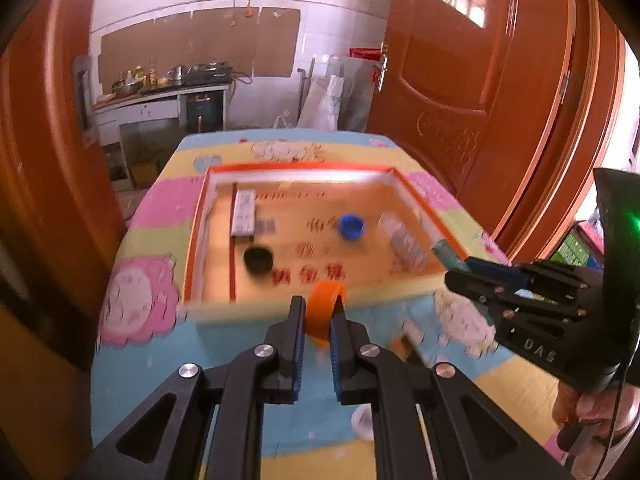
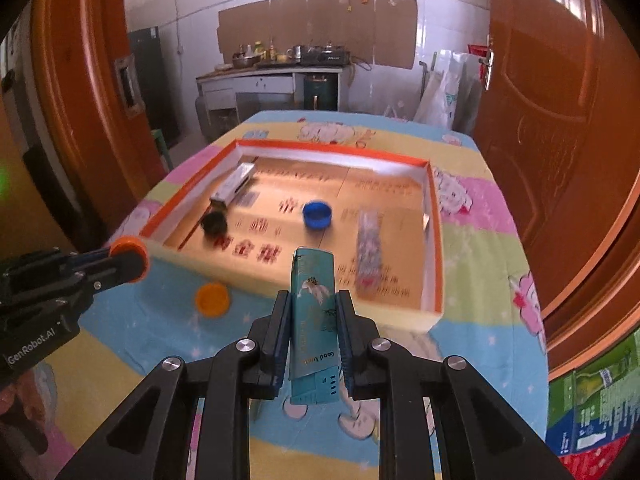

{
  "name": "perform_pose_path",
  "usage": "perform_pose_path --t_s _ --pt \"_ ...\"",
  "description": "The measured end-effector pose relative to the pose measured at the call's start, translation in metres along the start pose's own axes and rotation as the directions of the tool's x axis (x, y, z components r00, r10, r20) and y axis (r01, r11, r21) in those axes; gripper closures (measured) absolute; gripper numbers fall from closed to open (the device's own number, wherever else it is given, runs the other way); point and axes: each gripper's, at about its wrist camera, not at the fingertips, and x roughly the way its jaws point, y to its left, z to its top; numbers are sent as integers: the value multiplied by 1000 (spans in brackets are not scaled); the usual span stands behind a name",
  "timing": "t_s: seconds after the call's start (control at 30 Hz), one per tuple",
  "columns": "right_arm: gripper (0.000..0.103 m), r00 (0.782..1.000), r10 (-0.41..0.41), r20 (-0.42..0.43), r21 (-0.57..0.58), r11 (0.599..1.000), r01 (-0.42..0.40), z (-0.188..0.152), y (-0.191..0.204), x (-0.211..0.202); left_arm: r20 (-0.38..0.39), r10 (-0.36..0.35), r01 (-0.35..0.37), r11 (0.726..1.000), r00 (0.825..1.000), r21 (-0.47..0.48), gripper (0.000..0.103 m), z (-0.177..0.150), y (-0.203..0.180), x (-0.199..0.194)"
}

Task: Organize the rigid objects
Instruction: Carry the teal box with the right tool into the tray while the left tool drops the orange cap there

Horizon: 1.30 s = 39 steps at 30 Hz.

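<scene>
The left gripper (image 1: 318,320) hangs above the near edge of the counter (image 1: 224,380), aimed forward at the shallow orange-rimmed box (image 1: 320,168). Its fingers (image 1: 296,332) pinch an orange cap (image 1: 325,312) held on edge, just short of the box's near wall.

The right gripper (image 2: 313,328) is level with it on the right side, also pointing toward the box. Its fingers (image 2: 280,332) clamp a teal lighter (image 2: 314,320) upright, the lighter's top reaching over the near wall of the box.

Inside the box lie a blue cap (image 2: 317,215) near the middle, a black cap (image 2: 214,222) and a white packet (image 2: 234,186) on the left side, and a clear wrapped strip (image 2: 369,248) on the right. A second orange cap (image 2: 212,299) rests on the patterned cloth just in front of the box.
</scene>
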Motion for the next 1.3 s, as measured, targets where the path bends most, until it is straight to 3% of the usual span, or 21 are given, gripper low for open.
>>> perform_pose_path --t_s 0.3,0.6,0.97,1.3 --pt "81 1000 -8 19 32 999 8 51 -25 14 27 37 -37 999 999 3 92 62 -5 26" --pt "81 1000 -7 -30 79 997 9 95 -59 65 -26 80 -81 997 996 -14 92 105 3 91" --pt "81 995 -7 -104 88 996 16 117 -82 137 -137 33 -46 995 990 -93 92 114 28 171" --pt "81 989 4 -146 75 997 8 114 -85 171 -179 1 -24 991 984 -128 91 110 36 195"
